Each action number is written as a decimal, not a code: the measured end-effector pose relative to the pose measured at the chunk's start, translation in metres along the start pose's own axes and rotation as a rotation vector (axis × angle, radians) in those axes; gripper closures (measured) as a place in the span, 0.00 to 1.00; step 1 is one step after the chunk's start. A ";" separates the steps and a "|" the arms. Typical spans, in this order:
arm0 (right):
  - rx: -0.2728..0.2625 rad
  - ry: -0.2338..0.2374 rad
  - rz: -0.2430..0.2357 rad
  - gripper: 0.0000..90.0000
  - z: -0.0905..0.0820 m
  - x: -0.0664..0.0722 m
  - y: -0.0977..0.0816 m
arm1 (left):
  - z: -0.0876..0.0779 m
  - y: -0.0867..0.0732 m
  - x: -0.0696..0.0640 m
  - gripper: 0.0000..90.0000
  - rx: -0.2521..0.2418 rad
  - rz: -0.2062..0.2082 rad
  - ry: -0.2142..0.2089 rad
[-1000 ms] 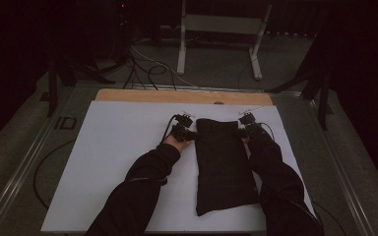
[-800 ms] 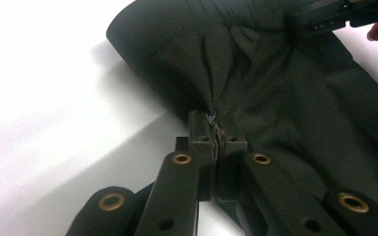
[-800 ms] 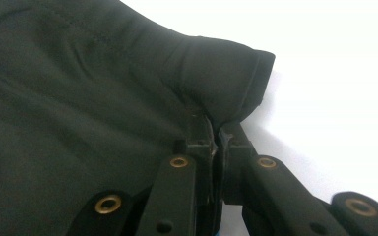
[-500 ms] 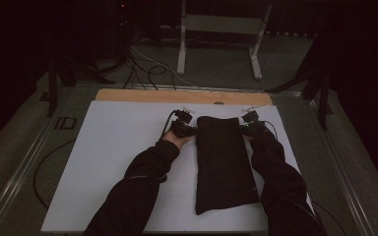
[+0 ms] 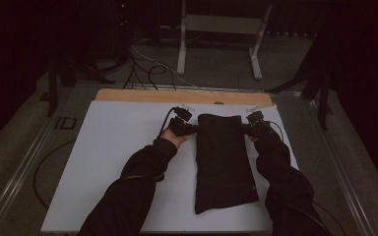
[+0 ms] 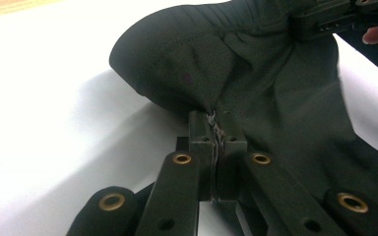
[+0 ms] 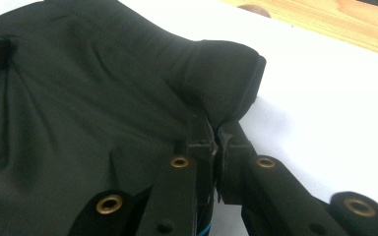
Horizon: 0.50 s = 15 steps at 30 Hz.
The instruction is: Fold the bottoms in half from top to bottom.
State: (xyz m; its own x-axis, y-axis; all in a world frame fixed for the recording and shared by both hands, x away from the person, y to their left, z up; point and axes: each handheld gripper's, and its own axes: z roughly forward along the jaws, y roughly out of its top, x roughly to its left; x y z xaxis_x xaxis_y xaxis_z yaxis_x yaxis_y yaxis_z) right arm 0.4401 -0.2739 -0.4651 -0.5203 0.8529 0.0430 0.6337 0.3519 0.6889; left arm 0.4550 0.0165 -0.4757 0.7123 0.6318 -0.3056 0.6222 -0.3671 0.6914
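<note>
A folded black garment (image 5: 224,162) lies lengthwise on the white table sheet (image 5: 113,147). My left gripper (image 5: 192,129) is shut on the garment's far left corner, and the black cloth (image 6: 256,83) bunches up at its closed jaws (image 6: 215,123). At the far right corner my right gripper (image 5: 250,129) is shut on the black cloth (image 7: 103,98), which puckers over the pinched jaws (image 7: 215,130). Both far corners are lifted slightly off the sheet. The other gripper (image 6: 334,17) shows across the garment in the left gripper view.
A wooden table edge (image 5: 142,95) runs along the far side of the white sheet. Beyond the table stand a metal frame (image 5: 219,34) and loose cables (image 5: 147,69) on the floor. White sheet lies bare left of the garment.
Both grippers have risen a little with the garment's far corners, pulling the far edge up off the sheet. The near end of the garment stays flat.
</note>
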 end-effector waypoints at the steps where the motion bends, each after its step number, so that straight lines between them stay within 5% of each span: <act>1: -0.004 0.004 0.004 0.96 -0.002 0.001 -0.001 | -0.001 -0.001 -0.001 0.99 0.003 0.007 -0.007; 15: -0.018 0.013 -0.039 0.96 -0.022 0.014 -0.017 | -0.013 -0.009 -0.018 0.99 0.015 0.051 -0.051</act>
State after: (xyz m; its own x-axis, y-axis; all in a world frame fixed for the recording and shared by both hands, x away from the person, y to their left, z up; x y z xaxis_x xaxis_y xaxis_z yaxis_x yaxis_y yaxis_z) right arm 0.4098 -0.2764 -0.4601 -0.5517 0.8337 0.0248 0.6021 0.3775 0.7035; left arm 0.4326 0.0176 -0.4682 0.7583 0.5770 -0.3034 0.5893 -0.4079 0.6974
